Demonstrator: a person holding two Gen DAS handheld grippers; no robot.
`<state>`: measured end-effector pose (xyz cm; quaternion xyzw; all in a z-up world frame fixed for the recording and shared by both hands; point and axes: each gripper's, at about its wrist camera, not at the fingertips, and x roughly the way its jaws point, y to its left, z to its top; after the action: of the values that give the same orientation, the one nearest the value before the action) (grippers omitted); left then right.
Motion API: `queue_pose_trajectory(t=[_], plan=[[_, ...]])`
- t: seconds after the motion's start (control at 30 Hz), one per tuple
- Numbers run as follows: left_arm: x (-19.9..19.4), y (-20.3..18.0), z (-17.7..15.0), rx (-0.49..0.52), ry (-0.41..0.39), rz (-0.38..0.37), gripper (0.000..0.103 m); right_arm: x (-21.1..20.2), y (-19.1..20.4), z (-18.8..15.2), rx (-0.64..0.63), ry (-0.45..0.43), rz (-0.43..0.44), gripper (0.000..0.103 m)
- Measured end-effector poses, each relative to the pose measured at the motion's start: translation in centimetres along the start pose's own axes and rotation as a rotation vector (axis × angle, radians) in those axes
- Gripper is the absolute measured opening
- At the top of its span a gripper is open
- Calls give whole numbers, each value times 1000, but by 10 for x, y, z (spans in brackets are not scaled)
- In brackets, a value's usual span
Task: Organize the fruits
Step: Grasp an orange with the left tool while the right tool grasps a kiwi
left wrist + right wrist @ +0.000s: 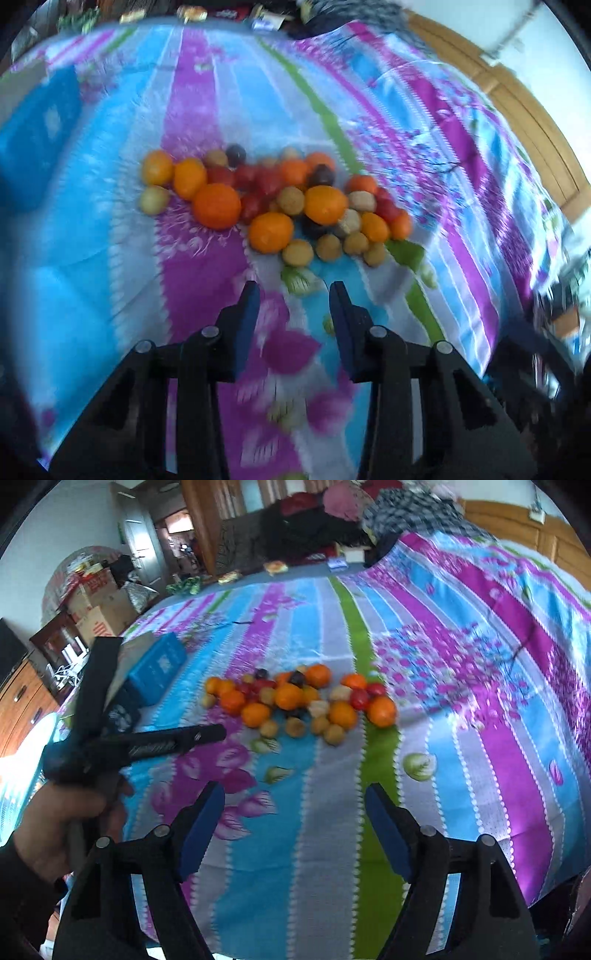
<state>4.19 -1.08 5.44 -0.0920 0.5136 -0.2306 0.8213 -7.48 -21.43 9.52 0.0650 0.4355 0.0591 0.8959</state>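
Motion-blurred fruit pile (273, 206) (kinds unclear)

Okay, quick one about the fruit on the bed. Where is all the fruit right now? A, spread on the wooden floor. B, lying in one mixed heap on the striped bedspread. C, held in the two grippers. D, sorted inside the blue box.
B: the fruit pile lies loose on the striped bedspread, apart from the blue box; both grippers are empty.

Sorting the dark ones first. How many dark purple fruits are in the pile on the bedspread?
3 dark purple fruits: one farthest back on the left, one just right of it, one nearer the camera, partly hidden among other fruit. More may be buried.
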Motion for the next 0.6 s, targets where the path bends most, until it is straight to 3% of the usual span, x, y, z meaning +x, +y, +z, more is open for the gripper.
queue_pose_trajectory(t=[0.23,0.43,0.6], plan=[[40,-8,19,-31,-18,100,41,29,-29,-1,38,45,4,82],[61,-7,21,-29,11,117,44,48,-37,-1,46,65,25,82],[61,-12,18,18,-29,143,40,62,-39,2,48,76,40,78]])
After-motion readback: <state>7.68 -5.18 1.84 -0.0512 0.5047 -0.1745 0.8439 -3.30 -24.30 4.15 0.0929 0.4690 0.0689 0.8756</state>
